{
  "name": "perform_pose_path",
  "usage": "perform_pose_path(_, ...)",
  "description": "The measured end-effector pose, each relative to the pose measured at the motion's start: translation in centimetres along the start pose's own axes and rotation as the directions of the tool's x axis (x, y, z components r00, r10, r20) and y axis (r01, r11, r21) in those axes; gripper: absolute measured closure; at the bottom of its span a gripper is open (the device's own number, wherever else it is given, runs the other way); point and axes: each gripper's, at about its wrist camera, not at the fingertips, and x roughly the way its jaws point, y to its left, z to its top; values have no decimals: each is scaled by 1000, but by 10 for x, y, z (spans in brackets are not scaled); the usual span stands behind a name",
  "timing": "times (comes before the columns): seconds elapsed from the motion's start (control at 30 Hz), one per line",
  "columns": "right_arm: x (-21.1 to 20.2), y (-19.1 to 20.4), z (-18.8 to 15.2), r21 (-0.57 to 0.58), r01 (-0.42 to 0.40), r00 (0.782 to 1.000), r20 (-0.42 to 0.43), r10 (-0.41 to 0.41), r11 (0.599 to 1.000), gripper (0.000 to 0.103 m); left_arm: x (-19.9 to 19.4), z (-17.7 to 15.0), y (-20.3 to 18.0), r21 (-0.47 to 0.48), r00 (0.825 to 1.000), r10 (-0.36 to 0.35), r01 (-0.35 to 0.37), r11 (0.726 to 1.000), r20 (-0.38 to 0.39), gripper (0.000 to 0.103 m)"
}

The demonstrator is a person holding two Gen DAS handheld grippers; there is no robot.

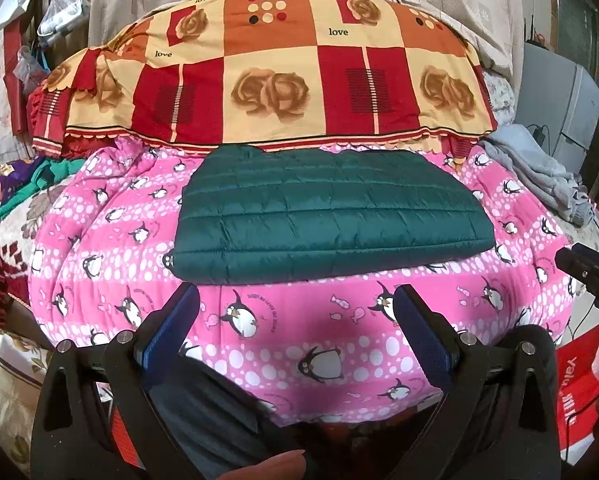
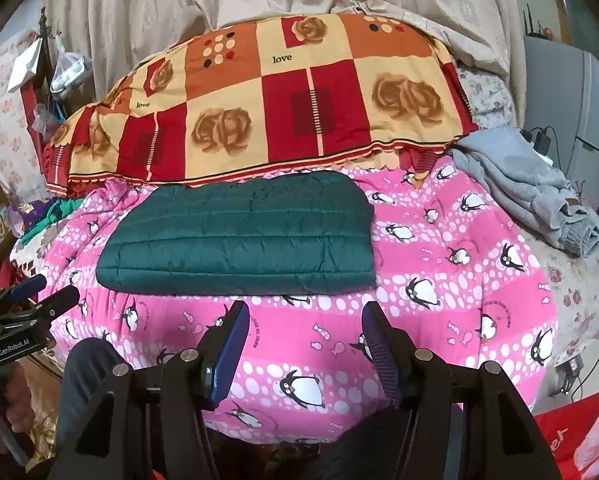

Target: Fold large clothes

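Note:
A dark green quilted jacket (image 1: pixel 327 216) lies folded into a flat rectangle on the pink penguin quilt (image 1: pixel 299 332); it also shows in the right wrist view (image 2: pixel 243 236) on that quilt (image 2: pixel 439 248). My left gripper (image 1: pixel 297 300) is open and empty, held back from the jacket's near edge. My right gripper (image 2: pixel 305 316) is open and empty, also just short of the near edge. The right gripper's tip shows at the right edge of the left wrist view (image 1: pixel 587 268). The left gripper shows at the left edge of the right wrist view (image 2: pixel 23 304).
A red, orange and cream checked blanket (image 1: pixel 271 80) is heaped behind the jacket. A grey garment (image 2: pixel 527 184) lies crumpled at the right of the bed. Green cloth (image 1: pixel 31 184) lies at the left edge. A red bag (image 1: pixel 579 384) sits low right.

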Motion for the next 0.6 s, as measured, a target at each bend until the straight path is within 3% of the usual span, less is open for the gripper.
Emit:
perform_pose_path(0.47,-1,8,0,-16,-6,1000,7,6,1000,47,-2,-1,-2,4,999,-32,32,999,19,6)
perform_pose_path(0.6,-1,9,0,-19,-8,1000,5,8,1000,47,-7,-2,-5,32,999,-8,6,999,48,6)
